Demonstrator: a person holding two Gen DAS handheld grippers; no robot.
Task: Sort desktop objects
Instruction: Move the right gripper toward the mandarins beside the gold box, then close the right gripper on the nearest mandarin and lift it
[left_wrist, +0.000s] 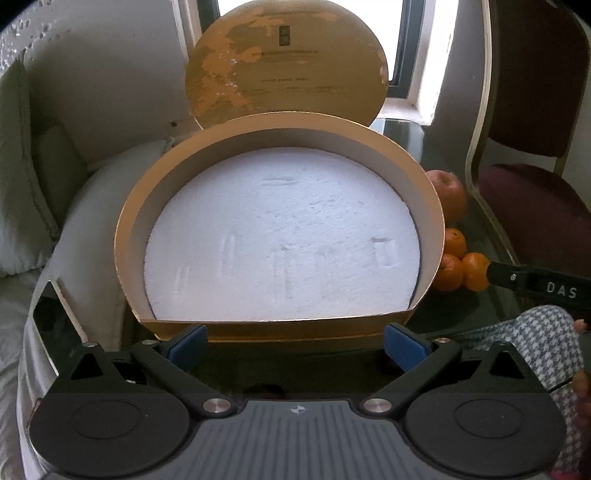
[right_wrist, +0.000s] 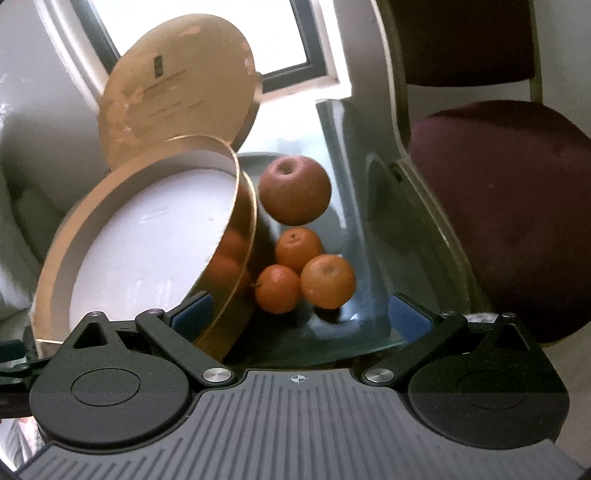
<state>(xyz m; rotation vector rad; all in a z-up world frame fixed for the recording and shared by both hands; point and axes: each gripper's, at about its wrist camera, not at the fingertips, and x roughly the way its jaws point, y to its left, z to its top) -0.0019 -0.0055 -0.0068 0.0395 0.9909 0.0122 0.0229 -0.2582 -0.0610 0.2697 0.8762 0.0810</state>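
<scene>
Four fruits, one apple (right_wrist: 294, 190) and three oranges (right_wrist: 327, 281), lie on the glass table (right_wrist: 347, 147) just right of the gold box (left_wrist: 430, 206), whose lid (left_wrist: 286, 62) stands propped behind it. Left gripper (left_wrist: 293, 347) and right gripper (right_wrist: 301, 317) both hold their jaws wide and empty. Judged step: approach, nothing yet boxed. Next, the right gripper must close on the nearest orange and carry it over the box wall.
</scene>
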